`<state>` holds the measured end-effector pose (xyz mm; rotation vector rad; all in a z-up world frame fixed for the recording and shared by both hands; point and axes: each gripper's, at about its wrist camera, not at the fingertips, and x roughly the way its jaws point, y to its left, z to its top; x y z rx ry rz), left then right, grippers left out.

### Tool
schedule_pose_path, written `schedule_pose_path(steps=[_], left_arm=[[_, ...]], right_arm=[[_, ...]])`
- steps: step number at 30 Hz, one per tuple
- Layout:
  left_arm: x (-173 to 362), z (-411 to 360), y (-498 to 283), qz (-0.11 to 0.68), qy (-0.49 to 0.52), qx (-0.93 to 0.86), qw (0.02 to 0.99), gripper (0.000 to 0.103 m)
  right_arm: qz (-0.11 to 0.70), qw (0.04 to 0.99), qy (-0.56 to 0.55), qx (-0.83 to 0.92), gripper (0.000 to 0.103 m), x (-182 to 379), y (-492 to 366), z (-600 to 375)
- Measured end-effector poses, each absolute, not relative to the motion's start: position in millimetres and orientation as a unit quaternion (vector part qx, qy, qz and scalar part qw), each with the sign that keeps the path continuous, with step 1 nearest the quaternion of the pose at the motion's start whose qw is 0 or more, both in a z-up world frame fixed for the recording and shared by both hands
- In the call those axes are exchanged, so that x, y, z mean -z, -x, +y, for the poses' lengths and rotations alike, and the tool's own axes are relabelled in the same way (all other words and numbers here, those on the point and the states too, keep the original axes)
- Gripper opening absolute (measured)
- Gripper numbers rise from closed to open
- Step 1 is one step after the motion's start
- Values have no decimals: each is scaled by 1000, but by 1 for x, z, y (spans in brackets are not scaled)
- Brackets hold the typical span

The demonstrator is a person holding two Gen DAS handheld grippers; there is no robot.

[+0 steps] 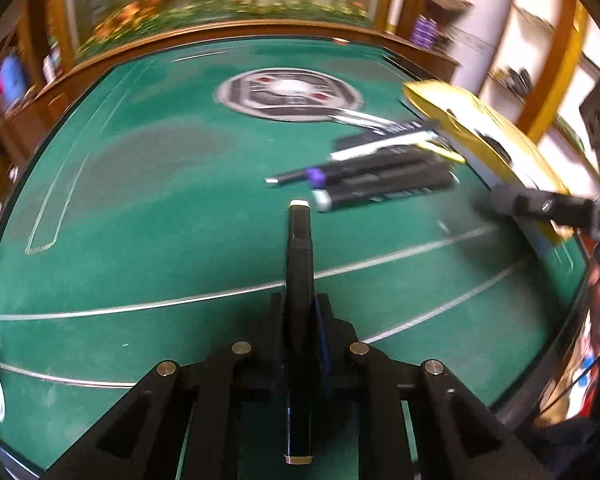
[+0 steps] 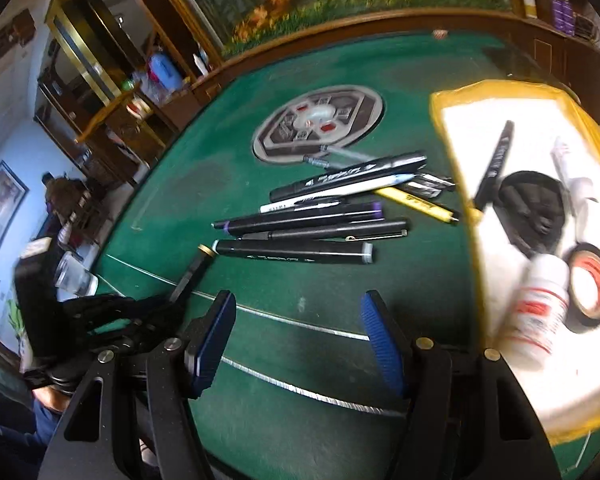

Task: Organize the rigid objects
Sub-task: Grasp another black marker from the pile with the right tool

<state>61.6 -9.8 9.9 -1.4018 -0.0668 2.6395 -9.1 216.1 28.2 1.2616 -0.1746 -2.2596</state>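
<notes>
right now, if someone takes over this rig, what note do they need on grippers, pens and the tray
Left gripper: shut on a black gold-tipped pen, lifted over the green table.
Right gripper: open, empty, hovering near the pen pile.
Yellow-rimmed tray, to the right of the pile: holds a black marker, a tape roll, a white bottle and more.
Done: some items trayed.
Left: the held pen, then the pile, probably into the tray.

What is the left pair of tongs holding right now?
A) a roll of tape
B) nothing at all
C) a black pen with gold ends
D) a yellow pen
C: the left tongs are shut on a black pen with gold ends, lifted clear of the pile of pens on the green table.
</notes>
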Motion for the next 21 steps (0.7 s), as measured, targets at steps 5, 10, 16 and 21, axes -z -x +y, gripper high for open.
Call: schedule_pose_path(steps=[5, 10, 16, 21], left_arm=[[-8, -9, -64, -11, 453, -888, 74, 16], [-6, -15, -65, -30, 442, -893, 79, 16], [-7, -17, -63, -36, 444, -892, 83, 16], [-8, -15, -62, -38, 446, -891, 77, 16]], right_arm=[[6, 256, -445, 858, 64, -32, 31, 194], [-16, 267, -482, 834, 64, -13, 62, 194], [17, 331, -509, 795, 64, -4, 30, 167], [99, 332, -476, 808, 36, -11, 9, 139]])
